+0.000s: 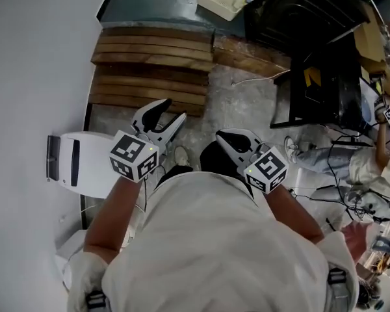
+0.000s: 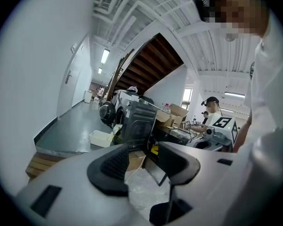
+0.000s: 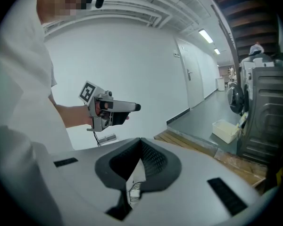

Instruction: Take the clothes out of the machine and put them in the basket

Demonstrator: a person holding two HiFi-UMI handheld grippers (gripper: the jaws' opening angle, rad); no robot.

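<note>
Clothes: none in hand. Left tongs (image 1: 173,111) part open, empty; right tongs (image 1: 227,138) closed, empty; machine (image 2: 139,120) well ahead, task apparently unstarted.

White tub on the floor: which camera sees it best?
The head view: it looks down into the open white tub. Both gripper views show it small and far, from the side.

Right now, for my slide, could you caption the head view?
Person holds left gripper open and right gripper shut over concrete floor, facing wooden slats.
</note>
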